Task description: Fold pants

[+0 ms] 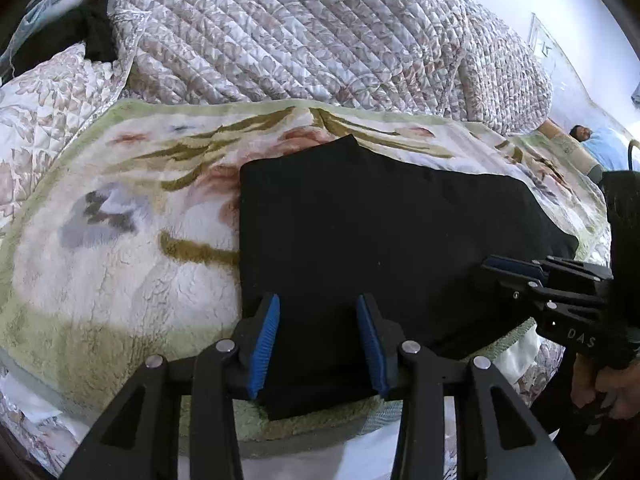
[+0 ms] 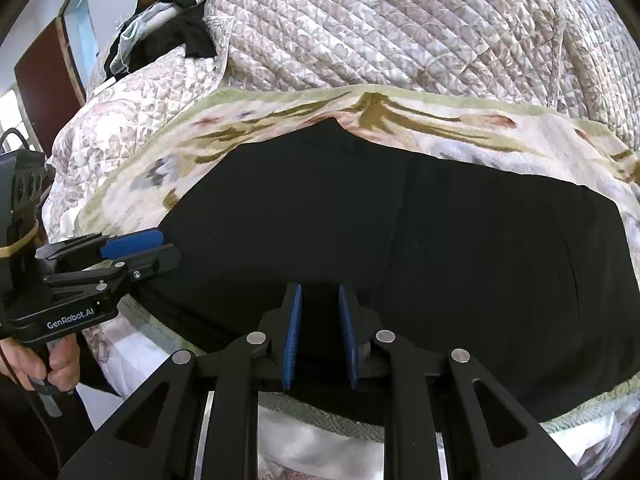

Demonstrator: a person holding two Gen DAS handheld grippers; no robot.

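Black pants [image 1: 384, 240] lie folded flat on a fuzzy floral blanket [image 1: 120, 264], which is spread over a quilted bedspread [image 1: 288, 32] w/ a bunched-up quilt behind. Left gripper [image 1: 318, 344] hangs just over the near left edge of the pants, blue pads apart, nothing pinched btwn them. Right gripper [image 2: 318, 336] hangs over the near middle of the pants, jaws parted a little, not gripping; fabric lies flat below. A hand [image 2: 44, 364] holds the left gripper's handle. Dark clothes [image 2: 176, 36] are piled at the far left corner of the bed.
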